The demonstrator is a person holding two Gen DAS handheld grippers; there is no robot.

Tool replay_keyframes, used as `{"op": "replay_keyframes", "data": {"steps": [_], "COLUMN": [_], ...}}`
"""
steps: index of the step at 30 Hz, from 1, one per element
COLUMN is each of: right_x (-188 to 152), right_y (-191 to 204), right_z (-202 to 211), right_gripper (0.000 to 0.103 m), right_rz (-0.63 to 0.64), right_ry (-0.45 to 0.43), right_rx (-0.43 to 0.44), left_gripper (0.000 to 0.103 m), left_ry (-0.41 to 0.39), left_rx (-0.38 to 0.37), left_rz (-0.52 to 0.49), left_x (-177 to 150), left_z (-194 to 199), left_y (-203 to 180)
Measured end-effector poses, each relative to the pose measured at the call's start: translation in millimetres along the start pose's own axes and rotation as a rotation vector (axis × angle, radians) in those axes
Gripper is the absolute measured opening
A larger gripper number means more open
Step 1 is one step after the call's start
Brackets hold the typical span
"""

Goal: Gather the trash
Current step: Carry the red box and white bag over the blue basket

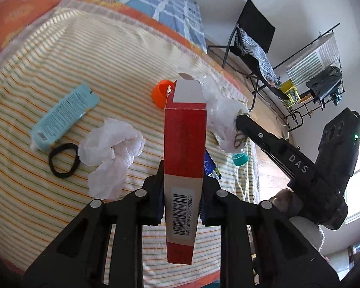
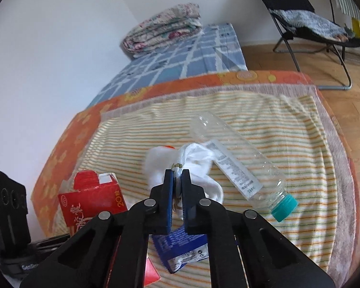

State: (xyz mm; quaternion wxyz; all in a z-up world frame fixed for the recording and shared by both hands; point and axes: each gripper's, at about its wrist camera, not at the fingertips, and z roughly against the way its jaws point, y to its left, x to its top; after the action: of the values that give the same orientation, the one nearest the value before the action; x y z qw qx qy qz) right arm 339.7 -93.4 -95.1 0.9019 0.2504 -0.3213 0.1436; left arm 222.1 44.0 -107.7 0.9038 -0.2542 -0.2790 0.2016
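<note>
On the striped towel [image 1: 60, 55] covering the bed, a light blue packet [image 1: 64, 116] lies toward the left edge with a black hair band [image 1: 63, 160] just beside it, then a crumpled white tissue [image 1: 112, 153]. The left gripper [image 1: 183, 180] clamps a red carton [image 1: 184, 141] at mid-towel, an orange cap [image 1: 160, 93] behind it. The right gripper [image 2: 177, 180] is closed on a white wrapper [image 2: 194, 160]. Near the right edge lies a clear bottle [image 2: 240, 165]; a blue wrapper [image 2: 180, 247] lies at the near edge.
</note>
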Motion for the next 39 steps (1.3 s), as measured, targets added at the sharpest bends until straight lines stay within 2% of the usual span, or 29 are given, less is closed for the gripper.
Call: {"op": "replay_keyframes", "data": {"steps": [7,19,25,39], "right_x": [0.2,-8.3,-26.8,-95.5], "right_y": [12.4,31.2,40.1,68.6], "right_z": [34.8,91.1,112.3,162.5], "right_gripper": [0.005,0.005,0.005,0.005], "right_rz": [0.046,0.104,0.143,0.281], "right_ry": [-0.054,-0.095,-0.084,-0.021], "right_rx": [0.008,0.032,0.049,0.089], "left_gripper": [0.021,0.021,0.021,0.021], "left_ry": [-0.048,-0.123,-0.155,-0.127], "left_rx": [0.026,0.042,0.052,0.089], "left_rz": [-0.078,-0.170,-0.251,-0.356], "left_x": [-7.8,-26.4,-37.6,-90.4], "left_z": [29.5,80.5,101.2,125.4], "left_y": [-10.0,-23.8,-31.4,-19.9]}}
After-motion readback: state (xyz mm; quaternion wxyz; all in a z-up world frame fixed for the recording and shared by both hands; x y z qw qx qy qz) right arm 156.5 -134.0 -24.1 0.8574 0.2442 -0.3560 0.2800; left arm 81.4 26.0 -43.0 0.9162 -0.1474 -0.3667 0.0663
